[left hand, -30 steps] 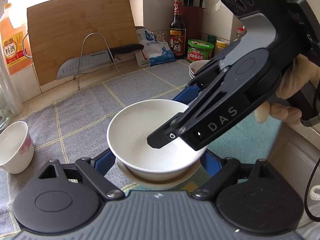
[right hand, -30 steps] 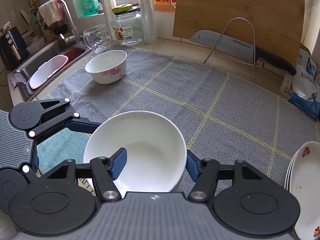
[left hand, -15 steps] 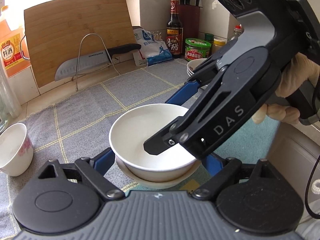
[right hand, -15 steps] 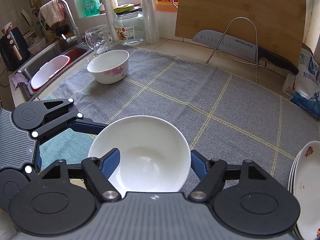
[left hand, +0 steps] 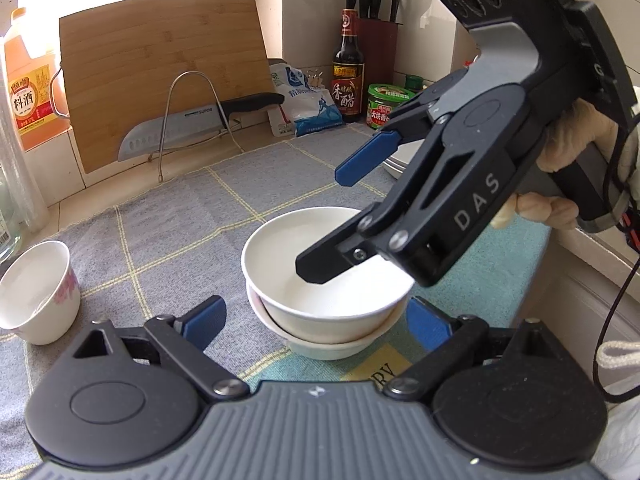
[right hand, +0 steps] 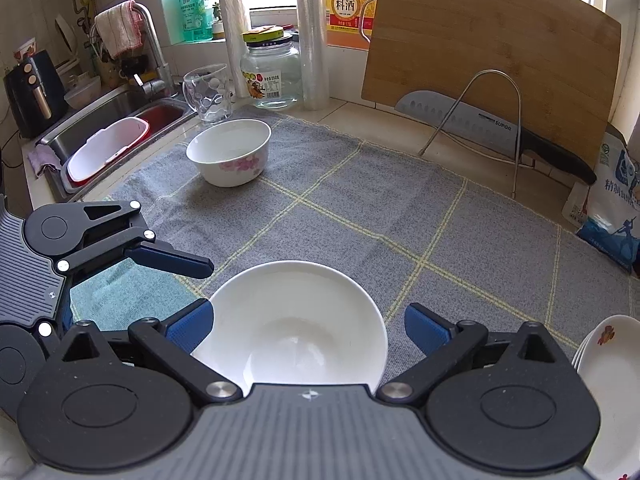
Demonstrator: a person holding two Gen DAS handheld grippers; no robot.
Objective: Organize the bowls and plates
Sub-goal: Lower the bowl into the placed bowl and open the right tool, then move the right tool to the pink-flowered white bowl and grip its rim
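A plain white bowl (left hand: 332, 304) (right hand: 296, 328) sits nested in a second white bowl (left hand: 332, 346) on the cloth. My left gripper (left hand: 316, 312) straddles the stack. Its jaws are opening and the blue pads (left hand: 204, 320) stand just clear of the bowl's sides. My right gripper (right hand: 308, 312) (left hand: 322, 224) hovers over the same bowl with its jaws opening wide. One of its fingers is above the bowl's hollow and neither finger touches it. A flowered bowl (right hand: 230, 156) (left hand: 38, 292) stands apart at the far left. Stacked plates (right hand: 608, 380) lie at the right.
A grey checked cloth (right hand: 360, 208) covers the counter, with a teal towel (right hand: 120, 296) at its near left. A cutting board (right hand: 492, 52) and a knife (right hand: 480, 120) on a wire rack stand at the back. The sink (right hand: 112, 120), a glass mug (right hand: 208, 92) and a jar (right hand: 272, 76) are at the far left.
The right gripper's jaws have spread wide and let go of the top bowl. The left gripper's jaws have widened off the bowl's sides. The bowl stays nested in the lower one.
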